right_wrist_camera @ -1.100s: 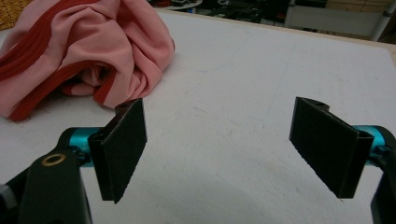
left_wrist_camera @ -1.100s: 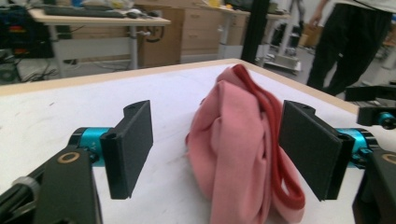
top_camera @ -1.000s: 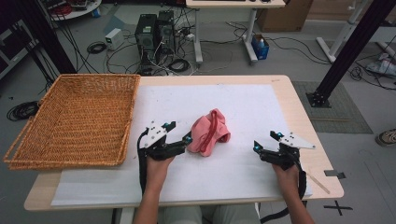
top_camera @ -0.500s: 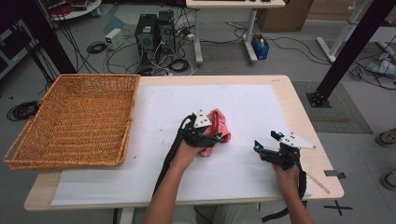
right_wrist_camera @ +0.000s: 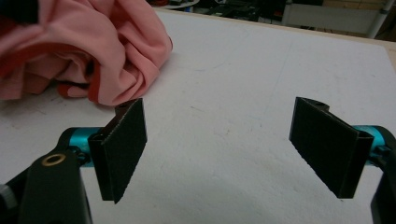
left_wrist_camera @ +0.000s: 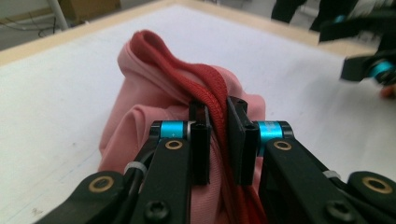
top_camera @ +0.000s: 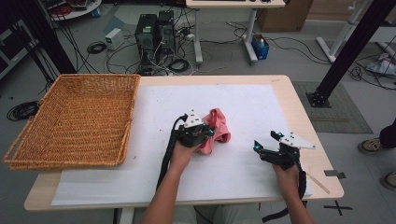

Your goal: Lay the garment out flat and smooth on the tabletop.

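A crumpled pink cloth (top_camera: 218,125) with a dark red hem lies near the middle of the white sheet (top_camera: 252,102). My left gripper (top_camera: 207,133) sits on the cloth's left side. In the left gripper view its jaws have just been closing, and the left gripper (left_wrist_camera: 218,108) now pinches the red hem of the pink cloth (left_wrist_camera: 149,88) between its pads. My right gripper (top_camera: 265,141) rests on the sheet to the right of the cloth, apart from it. In the right gripper view the right gripper (right_wrist_camera: 219,140) stands wide open with nothing between its pads, and the pink cloth (right_wrist_camera: 107,42) lies ahead at upper left.
A large wicker basket (top_camera: 70,162) stands on the table's left part. The wooden table edge (top_camera: 303,116) runs along the right of the sheet. Computers and cables lie on the floor behind the table.
My left gripper has moved right from beside the cloth onto it and its jaws have closed on the hem. The right gripper has kept still.
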A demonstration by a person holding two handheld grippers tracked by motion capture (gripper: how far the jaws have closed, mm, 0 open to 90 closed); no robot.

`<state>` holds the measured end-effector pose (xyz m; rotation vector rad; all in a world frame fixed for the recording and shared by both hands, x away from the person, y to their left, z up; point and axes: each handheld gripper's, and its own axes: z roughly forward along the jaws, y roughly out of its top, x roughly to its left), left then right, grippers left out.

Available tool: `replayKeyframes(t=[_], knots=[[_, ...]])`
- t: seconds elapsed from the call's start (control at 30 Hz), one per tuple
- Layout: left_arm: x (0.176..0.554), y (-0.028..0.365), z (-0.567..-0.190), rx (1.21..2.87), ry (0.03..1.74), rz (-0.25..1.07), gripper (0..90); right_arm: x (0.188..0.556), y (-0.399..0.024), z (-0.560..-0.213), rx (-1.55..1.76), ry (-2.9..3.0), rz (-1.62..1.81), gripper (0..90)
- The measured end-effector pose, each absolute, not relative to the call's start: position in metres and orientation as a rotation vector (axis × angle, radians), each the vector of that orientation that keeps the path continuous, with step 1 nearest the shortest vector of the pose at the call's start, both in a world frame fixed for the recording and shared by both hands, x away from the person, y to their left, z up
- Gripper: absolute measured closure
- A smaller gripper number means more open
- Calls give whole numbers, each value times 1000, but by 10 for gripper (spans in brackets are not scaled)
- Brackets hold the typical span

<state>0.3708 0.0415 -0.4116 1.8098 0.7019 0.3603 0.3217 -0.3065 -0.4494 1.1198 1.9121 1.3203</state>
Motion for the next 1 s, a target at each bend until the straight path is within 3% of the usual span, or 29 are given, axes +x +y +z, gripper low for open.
replayKeyframes(t=[0.37, 0.4, 0.53, 0.57, 0.77, 0.87, 0.93, 0.97, 1.0], knots=[[349, 86, -403, 1623, 756, 318, 809, 330, -292, -444, 1254, 1986, 1379, 189], [347, 88, -403, 1627, 750, 317, 809, 330, -272, -439, 1207, 2022, 1398, 269], [339, 94, -403, 1673, 776, 384, 809, 345, -241, -435, 1210, 2084, 1379, 291], [337, 101, -405, 1685, 827, 428, 808, 358, -221, -435, 1198, 2133, 1369, 357], [335, 119, -411, 1670, 908, 469, 809, 388, -166, -445, 1237, 2327, 1243, 393], [335, 124, -413, 1663, 928, 473, 809, 392, -153, -451, 1219, 2354, 1206, 458], [336, 126, -414, 1658, 933, 475, 809, 393, -144, -449, 1136, 2400, 1106, 740], [336, 126, -414, 1658, 932, 474, 809, 393, -144, -449, 1136, 2400, 1106, 740], [336, 126, -414, 1658, 935, 478, 809, 391, -143, -447, 1091, 2437, 1104, 839]])
